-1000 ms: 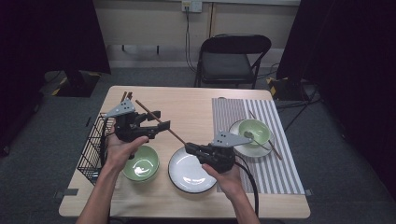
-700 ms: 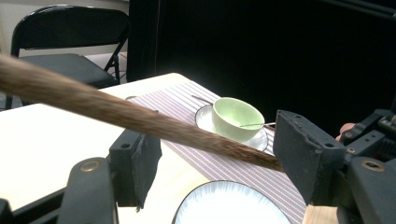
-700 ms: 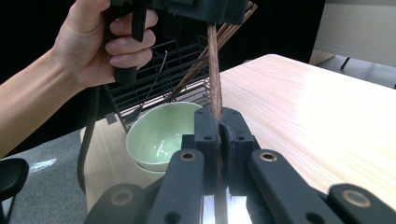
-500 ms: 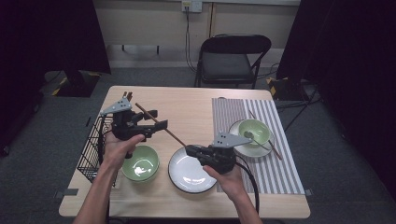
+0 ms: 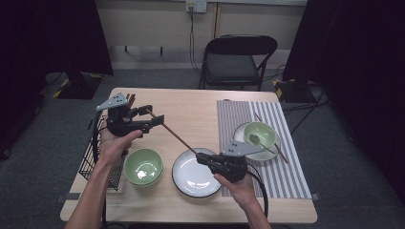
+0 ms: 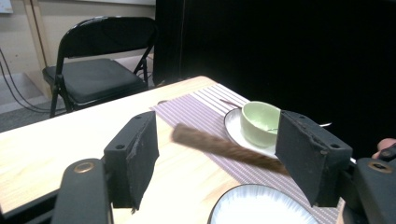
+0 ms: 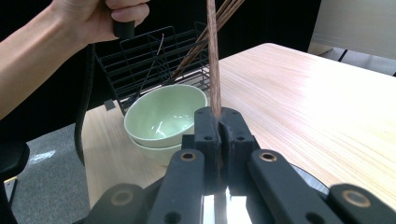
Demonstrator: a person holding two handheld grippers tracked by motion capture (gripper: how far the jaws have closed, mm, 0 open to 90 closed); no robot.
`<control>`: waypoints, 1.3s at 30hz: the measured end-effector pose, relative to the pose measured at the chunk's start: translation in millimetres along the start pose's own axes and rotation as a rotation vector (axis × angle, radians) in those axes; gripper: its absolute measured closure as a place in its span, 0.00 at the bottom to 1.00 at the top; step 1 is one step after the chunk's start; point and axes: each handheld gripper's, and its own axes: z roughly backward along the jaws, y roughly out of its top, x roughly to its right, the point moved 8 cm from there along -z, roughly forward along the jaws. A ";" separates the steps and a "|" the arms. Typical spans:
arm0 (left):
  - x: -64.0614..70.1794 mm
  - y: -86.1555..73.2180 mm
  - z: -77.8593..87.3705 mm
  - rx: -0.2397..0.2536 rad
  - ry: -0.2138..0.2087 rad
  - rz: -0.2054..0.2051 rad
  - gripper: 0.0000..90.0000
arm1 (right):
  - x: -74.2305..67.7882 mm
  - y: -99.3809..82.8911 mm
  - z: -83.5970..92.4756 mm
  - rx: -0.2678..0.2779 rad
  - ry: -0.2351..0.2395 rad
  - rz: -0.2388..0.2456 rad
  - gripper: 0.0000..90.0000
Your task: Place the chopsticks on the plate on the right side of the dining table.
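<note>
Above the worktop centre, a brown chopstick runs from 10 o'clock down to 4 o'clock. Right hand-held gripper is clamped tight on its lower end, over the white plate. Left hand-held gripper stands wide; its jaws have just been opening, the upper end lying loose between them, pads clear.

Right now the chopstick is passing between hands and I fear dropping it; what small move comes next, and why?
Probably draw the left gripper back off the chopstick: its jaws have just opened, pads clear of the stick, while the right gripper is clamped on the other end.
</note>
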 end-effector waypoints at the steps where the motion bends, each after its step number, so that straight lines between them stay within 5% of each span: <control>1: -1.3 -2.5 -1.8 0.001 -0.002 0.006 0.33 | 0.7 1.6 2.5 0.003 -0.005 0.000 0.96; 13: -2.1 -14.5 -12.1 -0.008 -0.029 0.028 0.30 | 2.4 5.5 16.0 -0.048 -0.035 0.017 0.96; 28: -9.6 -29.8 -18.6 -0.039 -0.005 0.046 0.29 | 4.8 8.5 17.6 -0.092 -0.036 -0.012 0.96; 39: -11.7 -36.4 -24.3 -0.083 0.020 0.027 0.30 | 5.7 21.5 21.8 -0.072 -0.025 -0.015 0.96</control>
